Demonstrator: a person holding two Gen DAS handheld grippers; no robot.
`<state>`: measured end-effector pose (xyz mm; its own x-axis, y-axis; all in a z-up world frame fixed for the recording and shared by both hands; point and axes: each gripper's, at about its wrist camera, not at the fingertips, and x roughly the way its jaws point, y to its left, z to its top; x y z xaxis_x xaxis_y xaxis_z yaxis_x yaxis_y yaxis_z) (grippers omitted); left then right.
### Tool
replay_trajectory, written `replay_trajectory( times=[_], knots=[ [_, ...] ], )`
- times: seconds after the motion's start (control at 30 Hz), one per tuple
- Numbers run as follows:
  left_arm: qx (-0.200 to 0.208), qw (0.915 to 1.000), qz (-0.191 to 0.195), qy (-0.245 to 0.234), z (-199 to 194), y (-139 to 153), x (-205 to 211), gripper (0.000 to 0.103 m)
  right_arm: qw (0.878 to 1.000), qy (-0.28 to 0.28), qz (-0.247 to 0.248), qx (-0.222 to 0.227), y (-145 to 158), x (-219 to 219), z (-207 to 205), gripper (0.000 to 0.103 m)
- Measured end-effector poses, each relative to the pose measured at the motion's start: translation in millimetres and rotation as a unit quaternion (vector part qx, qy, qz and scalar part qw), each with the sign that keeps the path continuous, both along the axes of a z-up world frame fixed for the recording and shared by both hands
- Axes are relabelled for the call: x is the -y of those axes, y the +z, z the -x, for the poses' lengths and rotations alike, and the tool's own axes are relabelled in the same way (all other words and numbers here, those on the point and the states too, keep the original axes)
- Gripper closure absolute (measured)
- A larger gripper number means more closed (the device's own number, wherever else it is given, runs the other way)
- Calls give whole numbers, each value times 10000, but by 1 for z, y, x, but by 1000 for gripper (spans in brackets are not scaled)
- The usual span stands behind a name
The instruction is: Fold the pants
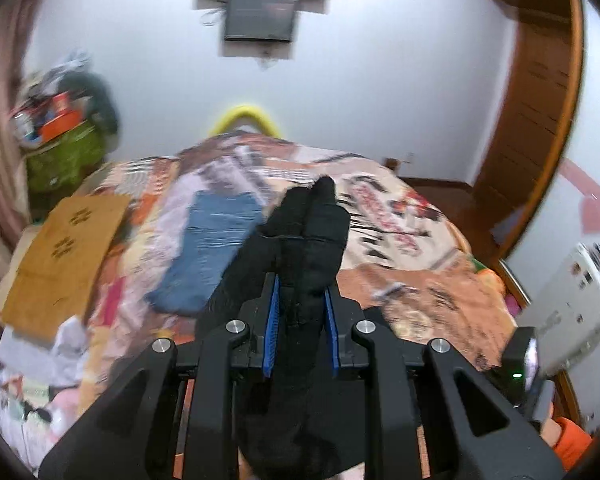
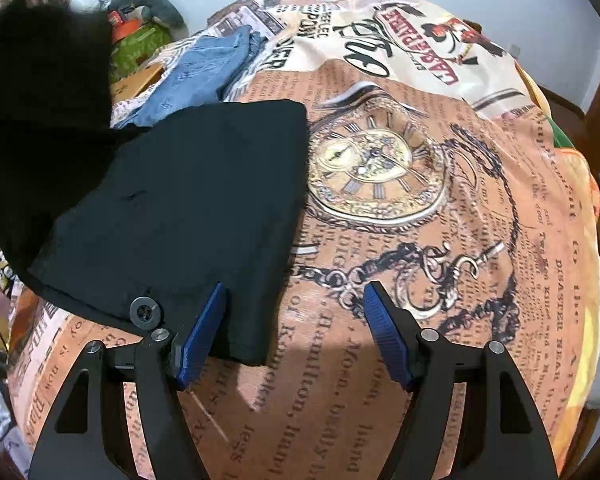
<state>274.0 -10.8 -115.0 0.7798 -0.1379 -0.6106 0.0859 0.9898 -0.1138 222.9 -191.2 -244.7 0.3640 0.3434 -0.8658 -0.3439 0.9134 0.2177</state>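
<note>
Left gripper [image 1: 300, 300]: raised above bed [image 1: 420, 288], clamped on bunched black pants [image 1: 308, 232].
Right gripper [image 2: 294, 332]: low, jaws wide, empty; left finger over pants [image 2: 188, 200] hem.

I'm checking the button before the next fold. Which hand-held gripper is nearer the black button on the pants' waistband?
Right. The right hand-held gripper hangs open just beside the button, one finger over the waistband. The left hand-held gripper is shut on a bunched part of the black pants, held above the bed.
</note>
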Motion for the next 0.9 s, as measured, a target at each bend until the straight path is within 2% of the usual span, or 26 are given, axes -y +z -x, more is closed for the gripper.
replay_trajectory(
  times=[0.17, 0.33, 0.5, 0.6, 0.67, 0.7, 0.73, 0.77, 0.8, 0.83, 0.9],
  knots=[
    [-369, 9958, 27, -834, -20, -24, 63, 84, 9999, 61, -109, -18, 1, 0, 0, 34],
    [-1059, 9840, 118, -1426, -29, -70, 112, 84, 9997, 62, -230, -22, 2, 4, 5, 34],
    [-1618, 9714, 287, -1712, -24, -100, 119, 84, 9993, -14, -359, -56, 4, 14, 11, 34],
    [-1933, 9636, 118, -1844, -19, -113, 118, 81, 9989, -72, -456, -90, 8, 21, 16, 34],
    [-2018, 9607, -6, -1904, -14, -116, 117, 76, 9988, -92, -482, -75, 11, 23, 20, 34],
    [-2012, 9604, -10, -1927, -12, -114, 116, 69, 9988, -95, -482, -53, 13, 24, 23, 34],
    [-1984, 9610, 27, -1925, -9, -111, 112, 58, 9988, -93, -480, -40, 15, 25, 26, 34],
    [-1924, 9631, 89, -1880, -7, -106, 108, 50, 9988, -88, -483, -26, 17, 25, 29, 34],
    [-1799, 9680, 193, -1739, -5, -99, 99, 34, 9988, -82, -492, -11, 19, 26, 32, 34],
    [-1692, 9716, 283, -1630, -4, -94, 92, 22, 9987, -78, -494, 4, 20, 26, 33, 34],
    [-1490, 9776, 460, -1414, -5, -83, 74, 19, 9987, -85, -499, 20, 22, 26, 35, 34]
  ],
)
